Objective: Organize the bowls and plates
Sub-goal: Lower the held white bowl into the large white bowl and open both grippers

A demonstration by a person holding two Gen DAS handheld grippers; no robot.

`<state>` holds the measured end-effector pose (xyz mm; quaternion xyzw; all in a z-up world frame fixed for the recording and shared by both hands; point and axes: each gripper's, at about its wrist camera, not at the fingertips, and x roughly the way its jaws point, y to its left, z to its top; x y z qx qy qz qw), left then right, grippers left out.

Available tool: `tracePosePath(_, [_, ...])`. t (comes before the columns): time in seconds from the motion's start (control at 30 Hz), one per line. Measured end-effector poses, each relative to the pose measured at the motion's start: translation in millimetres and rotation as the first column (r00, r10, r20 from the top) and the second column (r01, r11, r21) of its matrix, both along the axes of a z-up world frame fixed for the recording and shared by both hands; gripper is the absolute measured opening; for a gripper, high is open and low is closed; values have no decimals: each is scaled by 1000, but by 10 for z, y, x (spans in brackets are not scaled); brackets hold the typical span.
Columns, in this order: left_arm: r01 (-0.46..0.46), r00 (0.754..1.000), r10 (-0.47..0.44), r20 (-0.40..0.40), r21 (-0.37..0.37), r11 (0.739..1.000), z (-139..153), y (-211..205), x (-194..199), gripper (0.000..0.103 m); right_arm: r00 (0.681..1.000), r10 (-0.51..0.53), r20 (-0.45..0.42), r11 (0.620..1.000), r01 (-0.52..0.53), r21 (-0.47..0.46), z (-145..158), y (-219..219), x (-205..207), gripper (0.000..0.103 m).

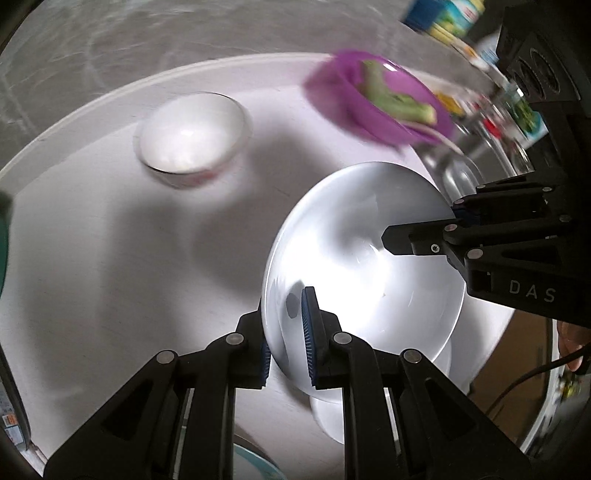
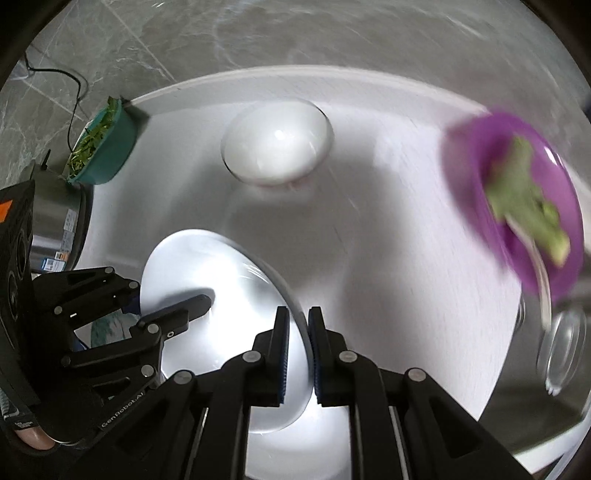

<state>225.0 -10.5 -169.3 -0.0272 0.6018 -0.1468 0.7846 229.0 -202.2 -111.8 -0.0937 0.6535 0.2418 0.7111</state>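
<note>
A large white bowl (image 1: pixel 369 266) is held tilted above a round white table (image 1: pixel 110 240). My left gripper (image 1: pixel 286 343) is shut on its near rim. My right gripper (image 2: pixel 297 354) is shut on the opposite rim; it also shows in the left wrist view (image 1: pixel 421 232). The same bowl shows in the right wrist view (image 2: pixel 229 280), with the left gripper (image 2: pixel 166 306) on its left rim. A smaller white bowl (image 1: pixel 192 134) (image 2: pixel 277 142) sits further back on the table. A purple bowl with green vegetables (image 1: pixel 380 96) (image 2: pixel 517 206) sits at the right.
A teal bowl of chopped greens (image 2: pixel 101 144) sits at the table's left edge beside a steel pot (image 2: pixel 55 221). A clear glass (image 2: pixel 561 347) stands at the right edge. Another white dish (image 1: pixel 328 417) lies under the held bowl. Colourful packages (image 1: pixel 447 18) lie beyond the table.
</note>
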Motion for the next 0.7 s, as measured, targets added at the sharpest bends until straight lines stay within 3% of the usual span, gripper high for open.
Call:
tracePosePath(0.3, [90,995,-89,-52,16,996,-238,-302,-381,12,991,-113,-65,992,117,53,-279,-580,-543,13])
tracePosePath(0.43, [109,992,-106,-66,36,993,-320,-463,-596,12,986,-131,-101,989,137,57,-457,-655,-679,13])
tracePosePath(0.7, [143,985,-135,-111,67,987,-722,-767,-600,13,982,-125,-139,991,131,33,-696,-671,-795,13])
